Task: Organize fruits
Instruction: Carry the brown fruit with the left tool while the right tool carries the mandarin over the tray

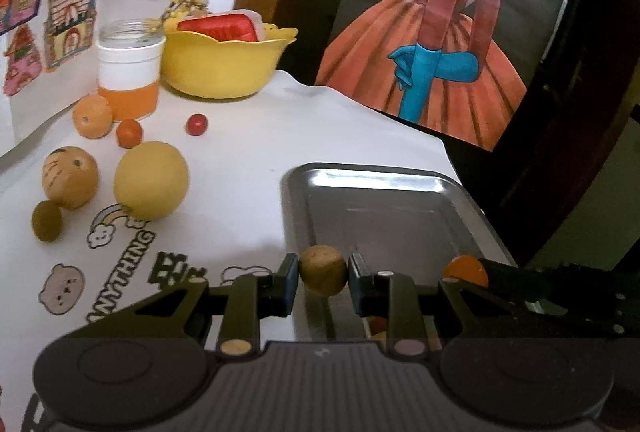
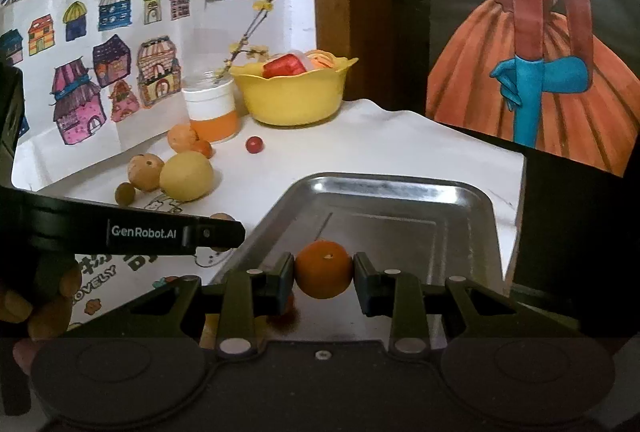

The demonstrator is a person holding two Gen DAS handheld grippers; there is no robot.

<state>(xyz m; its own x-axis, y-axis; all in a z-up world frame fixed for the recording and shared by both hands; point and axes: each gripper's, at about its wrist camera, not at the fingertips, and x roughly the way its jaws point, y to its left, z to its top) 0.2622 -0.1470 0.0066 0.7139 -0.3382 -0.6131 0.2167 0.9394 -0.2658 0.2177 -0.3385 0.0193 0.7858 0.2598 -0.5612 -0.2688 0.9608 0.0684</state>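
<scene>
1. On the left of the desk (image 1: pixel 240 160) lie loose fruits: a small brown one (image 1: pixel 47 221), a tan one with drawn marks (image 1: pixel 70 177), a large yellow one (image 1: pixel 151 186), an orange (image 1: pixel 92 116), a small tangerine (image 1: pixel 129 133) and a red berry (image 1: pixel 197 124).
2. Behind them stand a jar of orange liquid (image 1: pixel 130 68) and a yellow bowl (image 1: pixel 224 64).
3. The left gripper (image 1: pixel 323 282) clamps a brown round fruit (image 1: pixel 323 270) over the near left edge of the steel tray (image 1: pixel 384 208).
4. The right gripper (image 2: pixel 324 278) clamps a small orange fruit (image 2: pixel 324 269) above the tray's near end.
5. Something reddish sits low under it, too blurred to identify.
</scene>
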